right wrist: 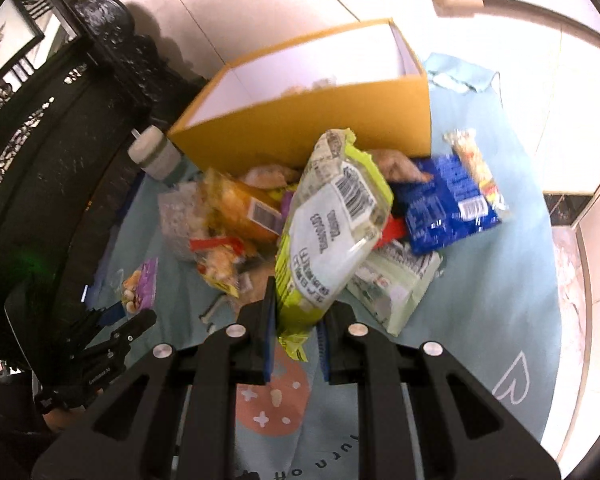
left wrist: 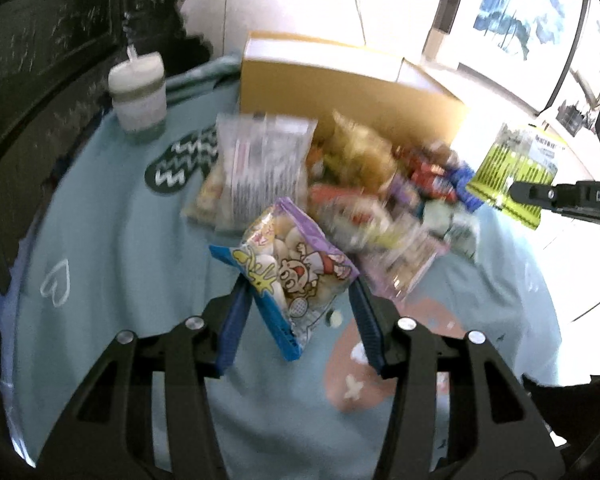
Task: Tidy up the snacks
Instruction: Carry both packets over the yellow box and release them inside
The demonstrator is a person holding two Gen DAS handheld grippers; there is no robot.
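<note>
1. Pale blue cloth [left wrist: 112, 216] covers the bench, printed with white hearts and a pink patch, and white floor tiles shine beyond it.
2. At the far side sits a yellow cardboard box [right wrist: 320, 120], open at the top with a white inside.
3. Left of the box stands a lidded cup [left wrist: 138, 94] with a straw, upright on the cloth.
4. Between box and camera lies the snack pile [left wrist: 372, 184]: many packets heaped together, blurred, touching one another.
5. Left tool [left wrist: 298, 300]: its blue pads [left wrist: 234, 320] pinch the lower end of a purple-and-blue cartoon snack bag [left wrist: 296, 264], held just near of the pile.
6. Right tool [right wrist: 298, 332]: pressed in on the bottom of a lime-green packet [right wrist: 332, 224] with white barcode labels, which tilts up over the pile toward the box.
7. Just right of that packet, a blue packet [right wrist: 448, 204] lies on the heap, with a pale green one [right wrist: 396, 284] nearer.
8. In the left view, the green packet shows at far right in the other tool's grip.
</note>
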